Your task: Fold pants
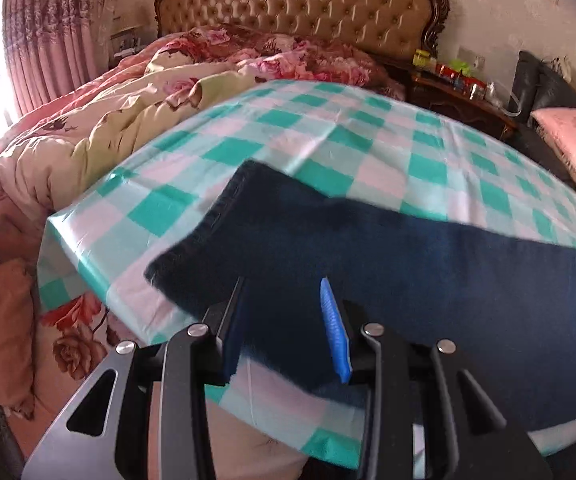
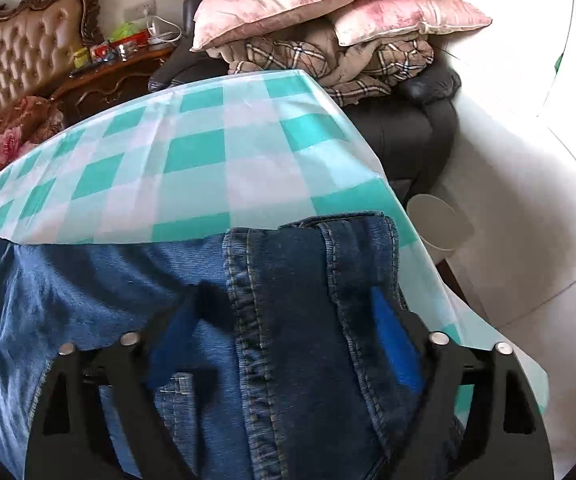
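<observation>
Two grippers in view, both over denim. Left gripper [image 1: 288,320]: jaws parted to a moderate gap, blue pads [image 1: 337,340] facing each other, with the dark edge of the pants [image 1: 367,264] lying between them; pads do not visibly press the cloth, so no grip is confirmed. Right gripper [image 2: 288,344]: jaws spread wide, one blue-padded finger on each side of a thick seamed band of the pants [image 2: 288,320]; cloth sits between the fingers, not pinched.

Pants: dark blue jeans, laid flat across a table covered by a teal-and-white checked tablecloth [image 1: 327,128]. In the left view one leg runs from the near edge toward the middle of the table, hem end squared off. In the right view the stitched waist or seam end lies near the table's right corner, with lighter inner denim to the left.

Surroundings: a bed with floral quilts [image 1: 88,140] and a tufted headboard [image 1: 299,0] behind the table; a cluttered nightstand [image 1: 459,88]; pink pillows [image 2: 327,0] stacked on plaid bedding on a dark chair.
</observation>
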{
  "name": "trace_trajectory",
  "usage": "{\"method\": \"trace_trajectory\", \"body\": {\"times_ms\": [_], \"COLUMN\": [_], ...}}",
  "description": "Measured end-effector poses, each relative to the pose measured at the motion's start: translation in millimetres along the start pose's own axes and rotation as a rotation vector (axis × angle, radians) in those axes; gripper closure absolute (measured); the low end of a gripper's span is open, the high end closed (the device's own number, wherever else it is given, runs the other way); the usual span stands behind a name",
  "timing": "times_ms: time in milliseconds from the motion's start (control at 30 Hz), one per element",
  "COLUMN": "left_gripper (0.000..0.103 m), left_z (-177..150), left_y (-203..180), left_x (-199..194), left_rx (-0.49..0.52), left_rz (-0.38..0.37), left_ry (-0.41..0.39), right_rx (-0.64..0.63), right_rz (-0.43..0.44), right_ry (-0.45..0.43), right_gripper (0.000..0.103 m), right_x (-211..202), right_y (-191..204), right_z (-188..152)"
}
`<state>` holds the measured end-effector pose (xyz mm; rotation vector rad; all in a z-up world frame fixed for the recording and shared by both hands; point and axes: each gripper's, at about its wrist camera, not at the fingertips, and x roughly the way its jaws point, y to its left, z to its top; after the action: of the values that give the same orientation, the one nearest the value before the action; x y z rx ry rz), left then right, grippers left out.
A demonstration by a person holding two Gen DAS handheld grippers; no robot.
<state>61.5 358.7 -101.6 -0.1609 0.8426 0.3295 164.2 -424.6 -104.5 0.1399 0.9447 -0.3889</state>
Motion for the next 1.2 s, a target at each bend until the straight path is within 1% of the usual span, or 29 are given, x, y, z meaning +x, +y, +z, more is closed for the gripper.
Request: {"method": "trace_trajectory", "body": {"times_ms": [67,133,167,200,267,300,333,367,433,500,567,600,633,733,833,933,967,1033,1067,1133,1200], "left_gripper": [0.066,0.066,0.066,0.065,0.063,0.063,0.064,0.066,0.066,0.066,0.066,0.066,0.066,0.066,0.066,0.066,0.066,0.066,0.066,0.066,0.066], "left_z": [-2.2,-4.5,-6.6,-9.4,-15.6,-20.4,-23.9,-26.8,-26.4,-24.9,-25.1,-25.0,-25.9,-29.1,-31.7,-31.6,-32.2,-33.9,-34.7,-35.7,-34.7], "left_y": [1.9,-2.2,-6.5,-9.0,-13.4,-14.9,-14.0,-12.0,-10.0,-7.6,-4.8,-3.4,-2.8,-3.7,4.7,17.3,20.9,32.3,38.0,44.4,46.0], "left_x": [-0.2,-5.8,-8.1,-9.4,-4.1,4.4,10.6,12.7,10.9,10.0,5.9,2.8,-0.9,-10.2,-13.3,-16.9,-17.6,-18.0,-17.9,-18.9,-18.5], "left_rx": [-0.009,0.0,0.013,0.02,0.037,0.052,0.057,0.059,0.046,0.028,0.002,-0.011,-0.022,-0.02,-0.054,-0.079,-0.087,-0.12,-0.14,-0.161,-0.16], "left_rz": [0.0,-0.013,-0.024,-0.035,-0.059,-0.046,-0.015,-0.004,-0.013,0.001,0.033,0.029,0.02,0.003,-0.016,0.001,0.008,0.012,0.016,0.024,0.011], "left_ry": [0.005,-0.004,-0.01,-0.01,0.011,0.042,0.063,0.057,0.05,0.048,0.036,0.029,0.02,-0.006,-0.009,-0.023,-0.025,-0.026,-0.027,-0.037,-0.042], "right_rx": [0.005,0.048,0.059,0.077,0.083,0.067,0.045,0.027,-0.015,-0.039,-0.048,-0.051,-0.055,-0.102,-0.08,-0.076,-0.078,-0.086,-0.101,-0.129,-0.147], "right_rz": [-0.013,0.011,0.008,-0.005,-0.002,-0.01,-0.027,-0.035,-0.039,-0.048,-0.082,-0.088,-0.086,-0.127,-0.141,-0.173,-0.174,-0.128,-0.074,-0.002,0.073], "right_ry": [-0.015,-0.069,-0.076,-0.089,-0.084,-0.076,-0.069,-0.065,-0.063,-0.05,-0.031,-0.016,-0.021,-0.046,-0.026,-0.011,-0.032,-0.068,-0.081,-0.09,-0.079], "right_gripper": [0.024,0.024,0.024,0.024,0.024,0.024,0.023,0.023,0.022,0.022,0.022,0.022,0.022,0.02,0.019,0.019,0.019,0.019,0.019,0.019,0.019], "right_x": [-11.9,-40.4,-49.8,-63.2,-79.4,-84.7,-87.0,-87.9,-89.2,-87.2,-80.3,-74.7,-72.3,-70.9,-71.2,-77.7,-86.4,-101.1,-110.2,-121.1,-128.7], "right_y": [-1.0,-9.8,-12.4,-17.9,-21.7,-22.1,-21.3,-20.3,-17.7,-17.6,-20.6,-22.6,-23.0,-16.4,-16.1,-11.4,-6.2,6.1,19.8,43.8,74.8], "right_z": [-0.2,-5.0,-8.1,-15.4,-31.6,-43.6,-53.4,-59.1,-72.8,-82.8,-88.9,-92.4,-93.9,-97.7,-96.0,-91.9,-91.3,-93.1,-96.5,-103.4,-112.7]}}
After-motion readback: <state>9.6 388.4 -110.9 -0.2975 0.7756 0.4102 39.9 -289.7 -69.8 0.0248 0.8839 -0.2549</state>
